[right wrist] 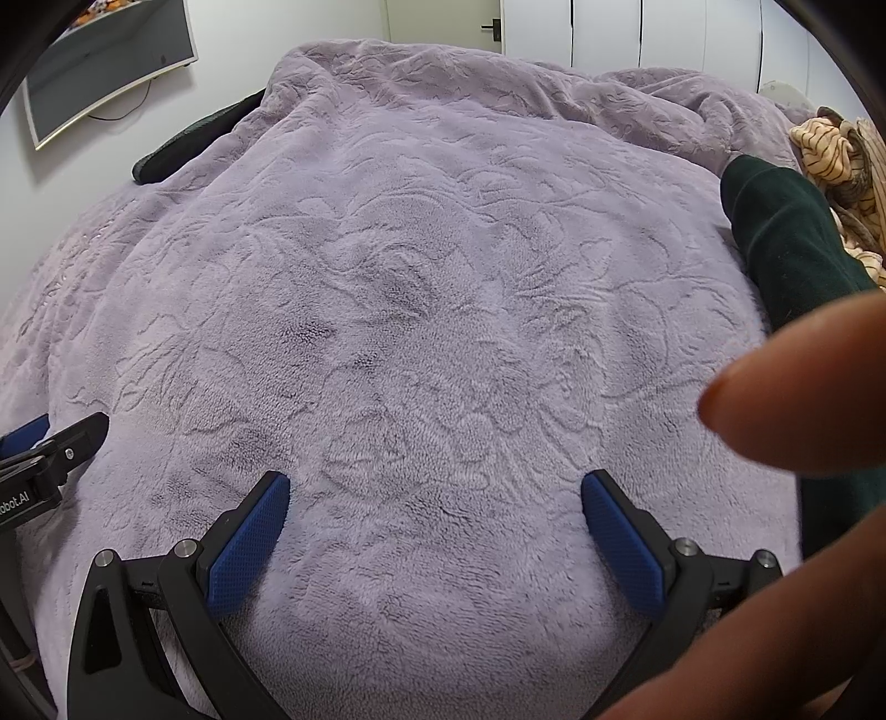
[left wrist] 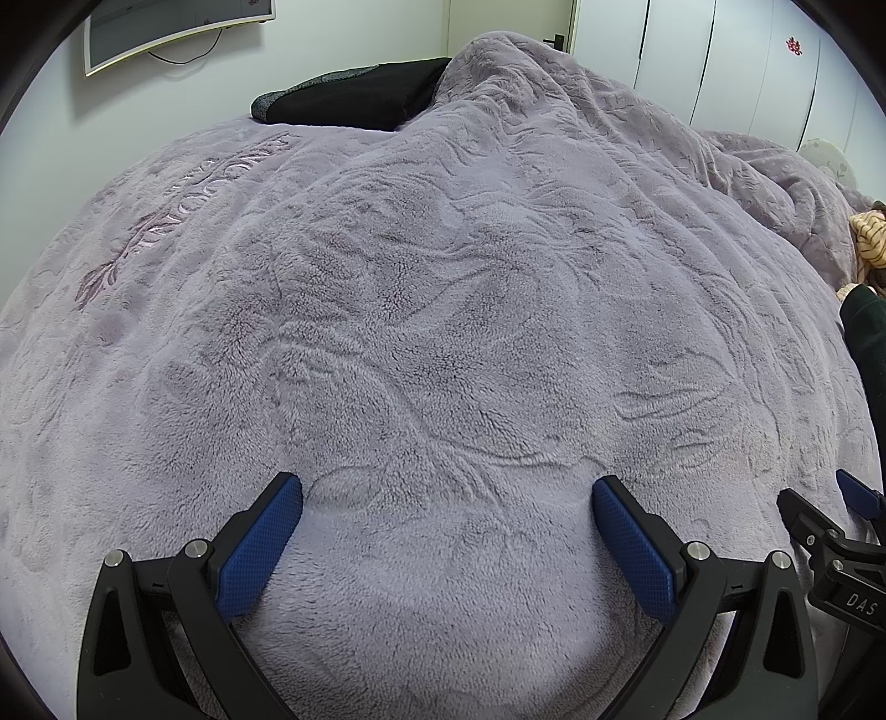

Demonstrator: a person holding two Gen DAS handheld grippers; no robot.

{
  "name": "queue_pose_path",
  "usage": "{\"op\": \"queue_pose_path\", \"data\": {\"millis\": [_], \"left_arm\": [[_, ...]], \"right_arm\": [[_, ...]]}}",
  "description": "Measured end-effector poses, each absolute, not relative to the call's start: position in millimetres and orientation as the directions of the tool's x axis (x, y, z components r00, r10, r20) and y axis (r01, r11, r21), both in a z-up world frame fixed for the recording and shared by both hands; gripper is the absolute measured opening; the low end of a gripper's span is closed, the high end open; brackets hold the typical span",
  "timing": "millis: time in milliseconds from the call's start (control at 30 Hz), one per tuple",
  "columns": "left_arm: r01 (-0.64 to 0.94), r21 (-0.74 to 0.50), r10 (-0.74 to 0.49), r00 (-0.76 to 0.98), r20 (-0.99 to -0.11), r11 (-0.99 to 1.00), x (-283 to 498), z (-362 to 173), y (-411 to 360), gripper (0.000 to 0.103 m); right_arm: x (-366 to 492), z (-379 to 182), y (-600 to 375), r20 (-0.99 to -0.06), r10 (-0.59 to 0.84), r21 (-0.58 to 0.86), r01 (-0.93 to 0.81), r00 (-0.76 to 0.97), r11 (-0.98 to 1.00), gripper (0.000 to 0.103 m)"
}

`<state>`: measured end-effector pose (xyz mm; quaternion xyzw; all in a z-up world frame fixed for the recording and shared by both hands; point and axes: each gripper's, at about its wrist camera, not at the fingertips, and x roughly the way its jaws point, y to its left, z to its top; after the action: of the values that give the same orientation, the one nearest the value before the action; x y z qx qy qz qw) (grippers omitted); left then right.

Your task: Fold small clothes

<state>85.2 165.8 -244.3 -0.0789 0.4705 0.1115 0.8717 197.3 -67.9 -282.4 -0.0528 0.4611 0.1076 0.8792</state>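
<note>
Your left tongs [left wrist: 447, 501] are spread wide with nothing between the blue pads [left wrist: 260, 554], hanging just over the lilac fleece blanket [left wrist: 443, 304] on the bed. Your right tongs [right wrist: 435, 498] are equally released and empty, above the same blanket, with a blurred fingertip [right wrist: 786, 399] close to the lens on their right. Further right of the right tongs lies a dark green garment [right wrist: 786, 232], and beyond it a crumpled tan striped garment [right wrist: 836, 149]. Far ahead of both tongs, a black pillow [left wrist: 360, 94] shows past the blanket and a screen [left wrist: 166, 27] hangs on the wall.
</note>
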Motion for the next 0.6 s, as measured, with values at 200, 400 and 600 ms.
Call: {"op": "queue_pose_path", "data": {"millis": [200, 400, 600], "left_arm": [[-0.269, -0.033, 0.12, 0.532, -0.838, 0.963, 85.2, -244.3, 165.8, 0.103], [-0.269, -0.033, 0.12, 0.532, -0.838, 0.963, 85.1, -244.3, 165.8, 0.103], [-0.269, -0.033, 0.12, 0.532, -0.838, 0.963, 85.1, -244.3, 165.8, 0.103]], "right_arm": [[197.2, -282.4, -67.5, -0.822, 0.141, 0.007, -0.238, 0.551, 0.971, 0.103], [197.1, -282.4, -66.9, -0.822, 0.14, 0.007, -0.237, 0.552, 0.971, 0.103], [197.2, -282.3, -66.4, -0.822, 0.141, 0.008, -0.237, 0.552, 0.972, 0.103]]}}
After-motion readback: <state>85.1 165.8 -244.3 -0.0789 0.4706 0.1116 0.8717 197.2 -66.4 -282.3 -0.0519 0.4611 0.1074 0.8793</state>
